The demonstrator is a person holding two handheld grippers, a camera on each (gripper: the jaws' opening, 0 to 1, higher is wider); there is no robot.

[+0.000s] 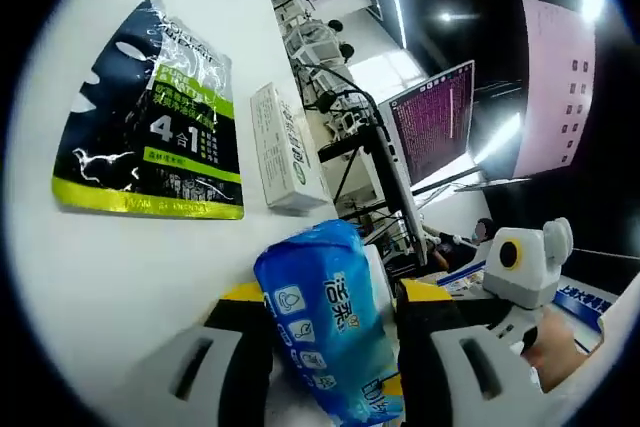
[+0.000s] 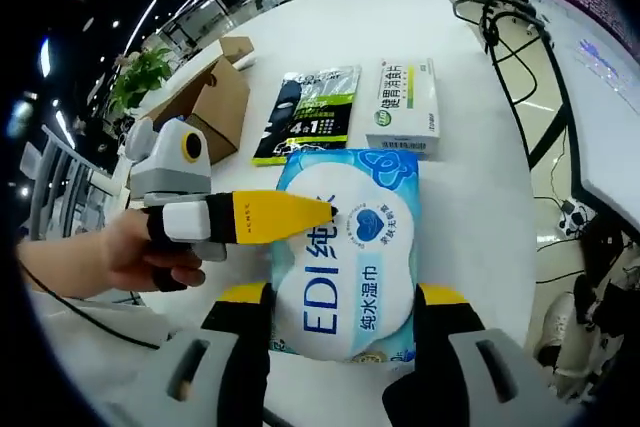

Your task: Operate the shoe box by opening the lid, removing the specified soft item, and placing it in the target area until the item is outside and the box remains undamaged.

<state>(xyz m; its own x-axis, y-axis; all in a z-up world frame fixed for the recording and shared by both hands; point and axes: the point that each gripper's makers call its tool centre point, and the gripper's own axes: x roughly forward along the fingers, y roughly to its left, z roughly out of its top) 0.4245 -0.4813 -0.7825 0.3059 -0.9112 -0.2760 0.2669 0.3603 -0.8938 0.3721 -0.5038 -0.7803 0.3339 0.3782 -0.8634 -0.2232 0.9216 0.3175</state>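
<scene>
Wet-wipes pack [image 2: 350, 252], blue and white, soft, is out of the box and sits between both tongs above the white surface [image 2: 470, 97]. Right tongs [image 2: 345, 322] straddle its near end, jaws at either side, looks like they pinch it, tho contact on the far side of each jaw is hard to confirm. Left tongs [image 2: 325, 212] come in from the left w/ a person's hand [image 2: 120, 252] behind, yellow jaw lying across the pack's top. In the left gripper view the left tongs [image 1: 335, 337] pinch the pack [image 1: 325, 322] edge-on between the two jaws.

Risks, my read: two grips on one soft pack, so if one pulls before the other lets go, the wrapper can stretch or tear. Soft bulk may also slip out of a narrow pinch and drop short of the target area.

Cardboard box [image 2: 205, 97] stands at far left, flaps open; inside can't be seen from here. It looks undamaged from this side. Near it lie a black-green sachet [image 2: 310, 112] and a small white carton [image 2: 405, 97], just beyond the pack, so little room to set down w/o nudging them.
</scene>
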